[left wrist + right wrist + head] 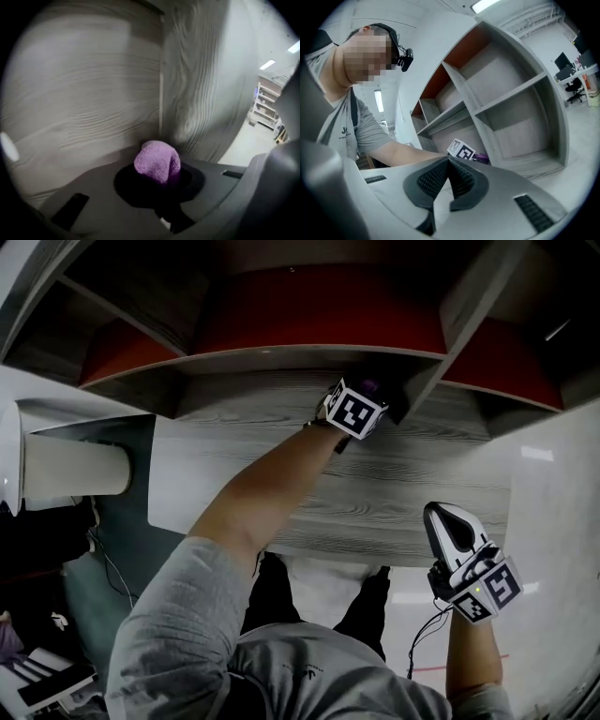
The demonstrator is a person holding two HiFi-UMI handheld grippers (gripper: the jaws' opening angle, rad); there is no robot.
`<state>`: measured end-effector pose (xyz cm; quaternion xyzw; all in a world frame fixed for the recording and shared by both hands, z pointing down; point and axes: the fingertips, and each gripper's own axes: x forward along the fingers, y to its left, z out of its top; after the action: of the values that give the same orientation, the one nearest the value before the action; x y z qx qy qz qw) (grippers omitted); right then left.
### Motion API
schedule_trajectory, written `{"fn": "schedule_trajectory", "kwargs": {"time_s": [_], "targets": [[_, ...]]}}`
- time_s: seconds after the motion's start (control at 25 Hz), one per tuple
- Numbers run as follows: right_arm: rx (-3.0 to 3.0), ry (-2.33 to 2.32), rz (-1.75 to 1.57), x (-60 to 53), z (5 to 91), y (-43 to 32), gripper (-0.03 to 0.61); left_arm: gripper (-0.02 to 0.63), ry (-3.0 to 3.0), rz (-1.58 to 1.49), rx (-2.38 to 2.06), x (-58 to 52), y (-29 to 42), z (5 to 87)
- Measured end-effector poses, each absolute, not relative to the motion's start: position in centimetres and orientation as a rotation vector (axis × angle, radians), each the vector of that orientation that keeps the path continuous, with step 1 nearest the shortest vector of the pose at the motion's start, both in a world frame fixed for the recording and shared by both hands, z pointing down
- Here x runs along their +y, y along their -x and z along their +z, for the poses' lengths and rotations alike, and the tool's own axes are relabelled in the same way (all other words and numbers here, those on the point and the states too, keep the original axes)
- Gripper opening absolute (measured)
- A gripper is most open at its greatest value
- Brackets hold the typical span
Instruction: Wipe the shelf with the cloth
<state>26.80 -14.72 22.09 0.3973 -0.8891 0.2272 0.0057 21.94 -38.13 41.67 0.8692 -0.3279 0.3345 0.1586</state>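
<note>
- We have the cloth (pixel 157 160) bunched into a purple wad and pinched in the left claw (pixel 161 180). Its jaws are drawn in narrow on the wad, which bulges out past their tips.
- In the head view that claw sits at about 1 o'clock on the shelf (pixel 412 484). It is pushed into the far right corner of the grey wood-grain board, just beside the upright divider (pixel 441 352).
- The left gripper view puts the wad right at the seam where two grey panels meet. We cannot tell whether it presses on either face or hangs just off them.
- The relation that matters is that almost all of the board lies toward 8 and 9 o'clock from the cloth, and its long axis runs from 9 to 3 o'clock.
- We judge that the coming stroke should drag along that axis toward 9 o'clock, away from the divider, with the wad pressed down on the wood.
- The right claw (pixel 449 164) has its ribbed pads brought together on nothing. It hangs at 5 o'clock in the head view, off the near edge of the board and well apart from the cloth.
- The left hand is by far the nearer one, so we would leave the wiping to it.
- The wad is small against the board, so we expect it will take several passes.
</note>
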Motion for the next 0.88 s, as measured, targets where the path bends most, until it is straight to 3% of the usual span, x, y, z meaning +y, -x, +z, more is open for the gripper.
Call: {"fn": "schedule_trajectory", "kwargs": {"time_s": [0.12,0.32,0.44,0.64,0.88], "targets": [[-2.814,-1.151,0.723,-15.1,22.1,-21.8,0.014,0.075,-2.412,0.975,-1.072,-37.4,-12.6,40.6],[-2.9,-0.916,0.711,-17.0,20.7,-10.6,0.014,0.074,-2.175,1.097,-1.464,-35.8,11.7,39.2],[-2.925,-0.81,0.709,-17.2,20.1,-4.4,0.014,0.073,-2.032,1.117,-1.637,-34.3,22.6,38.9],[-2.926,-0.682,0.708,-17.4,20.0,2.4,0.014,0.074,-1.948,1.132,-1.835,-34.0,30.1,39.6],[-2.904,-0.628,0.718,-17.1,20.6,5.2,0.014,0.074,-1.901,1.264,-1.888,-36.2,31.8,41.4]]}}
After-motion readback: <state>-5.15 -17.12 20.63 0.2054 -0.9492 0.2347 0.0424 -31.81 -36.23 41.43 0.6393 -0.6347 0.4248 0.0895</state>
